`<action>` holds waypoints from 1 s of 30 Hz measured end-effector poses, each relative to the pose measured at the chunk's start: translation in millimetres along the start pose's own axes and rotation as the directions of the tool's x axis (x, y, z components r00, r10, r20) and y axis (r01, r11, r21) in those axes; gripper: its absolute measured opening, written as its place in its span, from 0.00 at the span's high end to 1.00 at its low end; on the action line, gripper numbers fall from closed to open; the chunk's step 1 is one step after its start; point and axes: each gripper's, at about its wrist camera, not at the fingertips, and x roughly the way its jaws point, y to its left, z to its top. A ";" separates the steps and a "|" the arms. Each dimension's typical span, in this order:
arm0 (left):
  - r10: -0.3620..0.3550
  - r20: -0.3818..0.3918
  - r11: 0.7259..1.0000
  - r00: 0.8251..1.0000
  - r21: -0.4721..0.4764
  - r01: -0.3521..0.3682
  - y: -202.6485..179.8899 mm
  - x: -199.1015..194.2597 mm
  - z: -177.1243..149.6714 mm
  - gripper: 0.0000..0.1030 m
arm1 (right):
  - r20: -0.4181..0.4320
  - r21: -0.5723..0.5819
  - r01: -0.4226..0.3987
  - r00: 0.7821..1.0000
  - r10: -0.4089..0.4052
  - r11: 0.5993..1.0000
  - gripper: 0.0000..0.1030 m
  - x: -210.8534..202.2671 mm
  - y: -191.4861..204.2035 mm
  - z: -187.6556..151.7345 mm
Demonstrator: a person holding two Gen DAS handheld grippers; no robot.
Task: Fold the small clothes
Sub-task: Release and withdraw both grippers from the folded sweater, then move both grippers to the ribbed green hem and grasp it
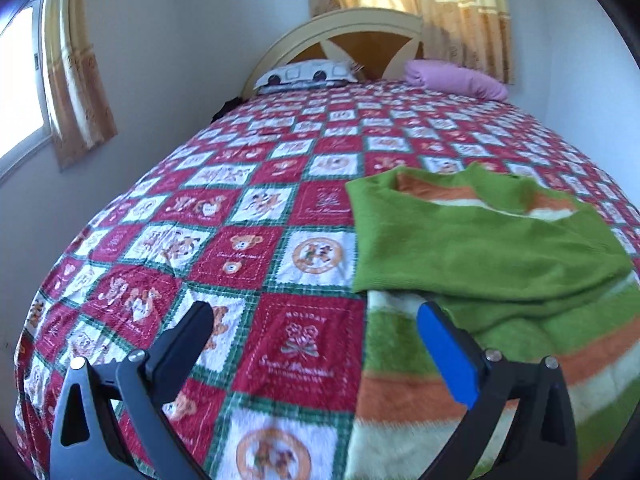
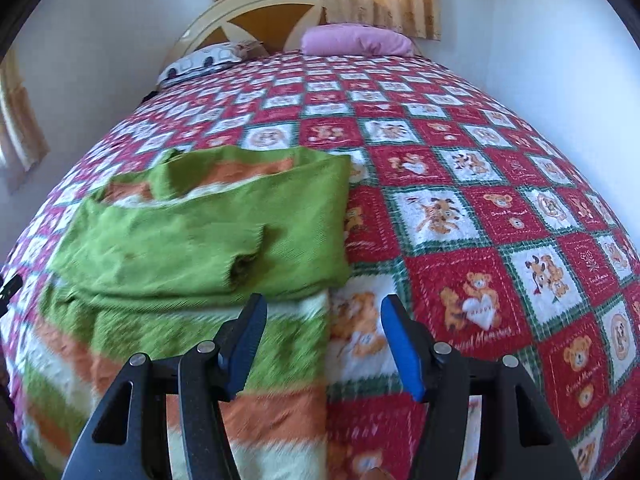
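Note:
A small green sweater with orange and white stripes lies flat on the bed. Both green sleeves are folded across its chest, and one cuff rests near the middle. My left gripper is open wide above the quilt, its blue finger over the sweater's left edge. Over the sweater's right edge hovers my right gripper, open, with only striped hem and quilt showing in its gap. Neither gripper holds any cloth.
A red, white and green patchwork quilt covers the bed. A patterned pillow and a pink pillow lie at the headboard. Walls run close along both sides, and a curtained window is at the left.

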 end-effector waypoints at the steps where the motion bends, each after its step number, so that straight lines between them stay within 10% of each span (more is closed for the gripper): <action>1: -0.008 0.004 1.000 1.000 0.007 0.008 -1.2 -4.5 -0.9 0.00 | 0.001 -0.010 -0.006 1.000 0.006 1.000 0.42 -4.9 2.7 -3.1; 30: -0.079 0.035 0.992 0.996 0.099 0.075 -5.8 -93.6 -62.0 0.00 | -0.047 -0.132 -0.113 0.993 0.108 0.985 0.39 -101.5 43.2 -115.0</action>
